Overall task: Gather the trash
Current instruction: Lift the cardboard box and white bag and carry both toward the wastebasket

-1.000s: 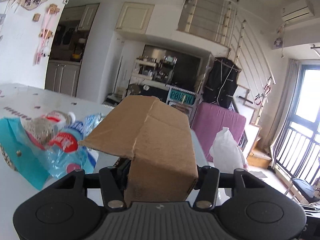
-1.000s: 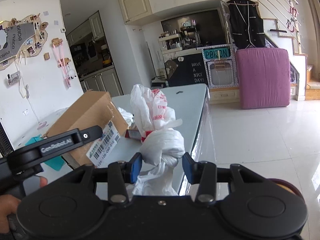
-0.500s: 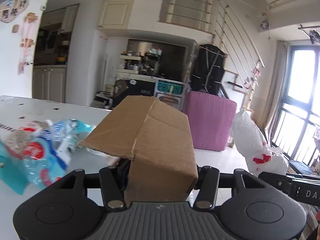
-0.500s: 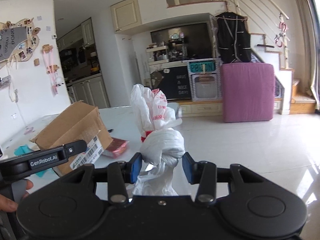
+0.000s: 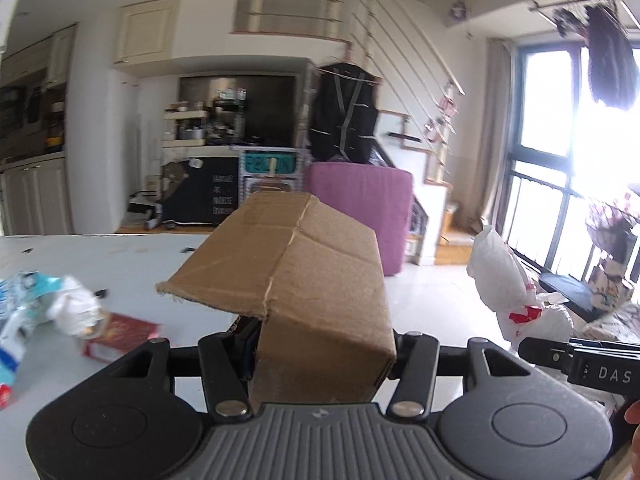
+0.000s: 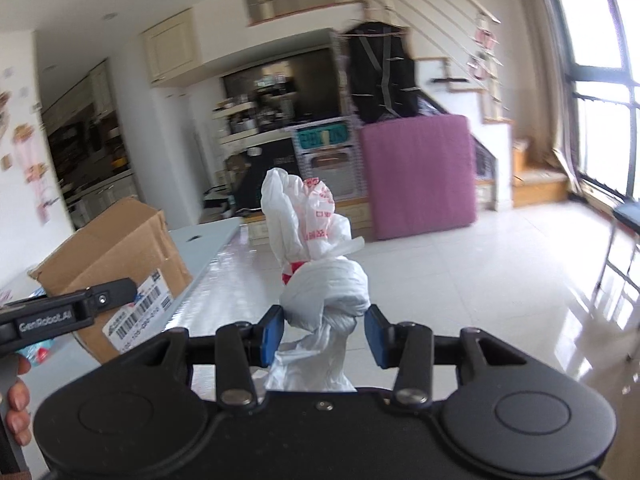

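My left gripper (image 5: 322, 354) is shut on a brown cardboard box (image 5: 304, 280), lifted above the white table (image 5: 132, 264). In the right wrist view the same cardboard box (image 6: 120, 268) shows at the left with a barcode label, and the left gripper's side bar crosses it. My right gripper (image 6: 324, 334) is shut on the knot of a tied white plastic bag with red print (image 6: 316, 248), held in the air past the table's edge. That white bag (image 5: 508, 284) also appears at the right of the left wrist view.
On the table lie a red packet (image 5: 120, 336), crumpled white paper (image 5: 74, 312) and blue-printed plastic wrappers (image 5: 16, 320). Glossy white floor tiles (image 6: 500, 300) spread to the right. A pink mattress (image 6: 420, 176) leans at the back near stairs and a window with railings (image 5: 560, 208).
Both grippers have swung to the right with their loads; the table's litter slid to the left edge of the left view, and floor and window came into sight. Both grips are unchanged.
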